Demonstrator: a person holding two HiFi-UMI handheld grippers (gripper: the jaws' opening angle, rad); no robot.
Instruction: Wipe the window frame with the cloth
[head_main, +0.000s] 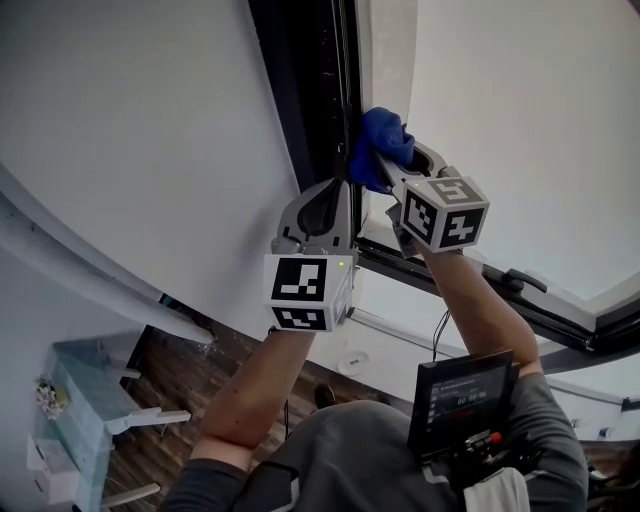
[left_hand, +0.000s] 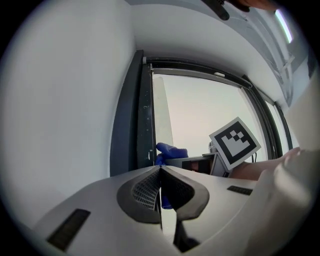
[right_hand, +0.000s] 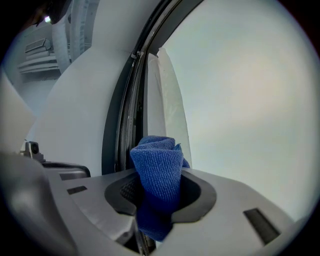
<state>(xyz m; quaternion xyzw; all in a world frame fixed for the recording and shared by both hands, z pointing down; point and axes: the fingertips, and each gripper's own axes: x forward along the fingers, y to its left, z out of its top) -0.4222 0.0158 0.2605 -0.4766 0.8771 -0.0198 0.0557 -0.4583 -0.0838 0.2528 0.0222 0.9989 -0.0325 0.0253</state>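
A bunched blue cloth (head_main: 380, 148) is clamped in my right gripper (head_main: 392, 172) and pressed against the dark upright window frame (head_main: 310, 90). In the right gripper view the cloth (right_hand: 157, 172) bulges out between the jaws, right beside the frame's black channel (right_hand: 125, 125). My left gripper (head_main: 338, 192) sits just below and left of it, jaws together with nothing between them, its tip at the frame. From the left gripper view the cloth (left_hand: 170, 150) and the right gripper's marker cube (left_hand: 235, 142) show just ahead, next to the frame (left_hand: 137, 115).
A white wall (head_main: 140, 130) lies left of the frame and pale glass (head_main: 520, 110) to its right. The frame's lower rail (head_main: 520, 300) carries a black handle (head_main: 525, 280). A device with a screen (head_main: 460, 395) hangs at the person's chest.
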